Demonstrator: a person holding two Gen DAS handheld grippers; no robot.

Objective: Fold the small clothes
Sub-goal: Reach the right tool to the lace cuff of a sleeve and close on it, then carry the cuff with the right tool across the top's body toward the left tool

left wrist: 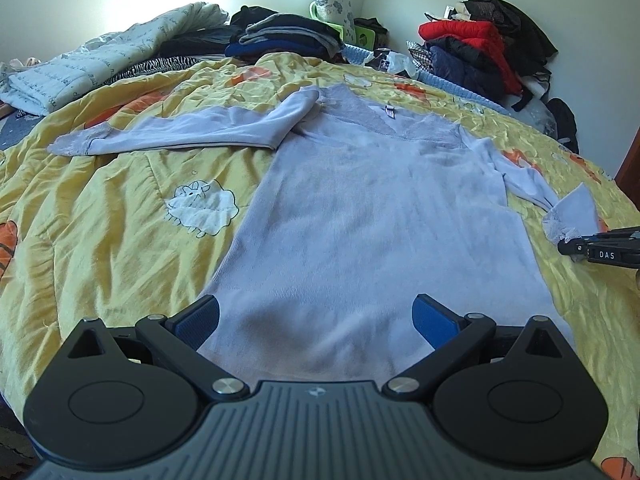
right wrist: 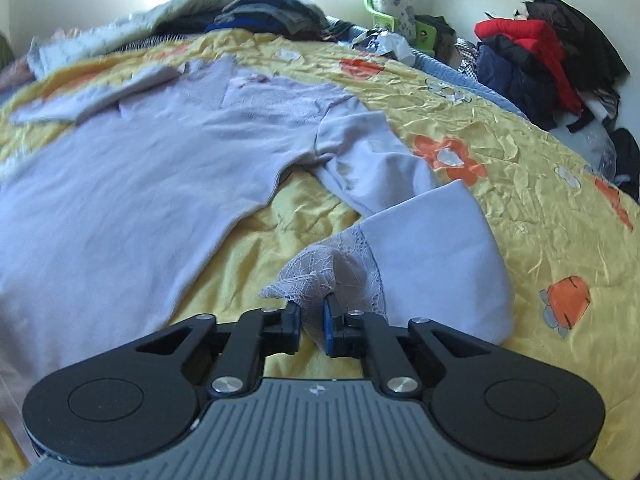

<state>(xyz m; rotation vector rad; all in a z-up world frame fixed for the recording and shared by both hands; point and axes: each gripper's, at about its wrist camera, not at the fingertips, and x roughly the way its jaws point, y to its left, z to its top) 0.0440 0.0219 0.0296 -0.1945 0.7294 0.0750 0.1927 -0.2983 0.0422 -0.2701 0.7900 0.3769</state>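
Gripping now: right gripper (right wrist: 312, 310) has its jaws nearly closed on the lace cuff (right wrist: 316, 276) of the pale lilac long-sleeved knit top (left wrist: 360, 208); lace bunches between the blue pads.
Garment position: top lies spread flat, front up, on the crinkled yellow bedspread with orange flowers and white sheep (left wrist: 120, 208), neckline toward the far wall, hem toward the cameras.
Why laid so: flat spread looks like set-up for folding; body smooth, so sleeves come first, my guess.
Left-view sleeve: sleeve (left wrist: 180, 128) stretches out sideways from the shoulder, lace end resting on the bedspread, not yet folded.
Held sleeve: sleeve (right wrist: 420, 216) is doubled back on itself beside the body, cuff end lifted slightly at the pads; pinch at the cuff gives control of the whole sleeve for swinging it over the torso.
Left gripper: left gripper (left wrist: 316, 316) wide open, blue pads spread apart over the hem area, nothing between them; contact with the fabric cannot be told.
Why hovering: probably waiting near the hem to pin or take a corner.
Right tool in left view: black tip (left wrist: 576, 246) at the frame edge, touching the lace.
Background: stack of folded dark clothes (left wrist: 288, 36) and a red-and-black heap of jackets (left wrist: 480, 48) at the far side, well apart from the top.
Stage: early, no fold made.
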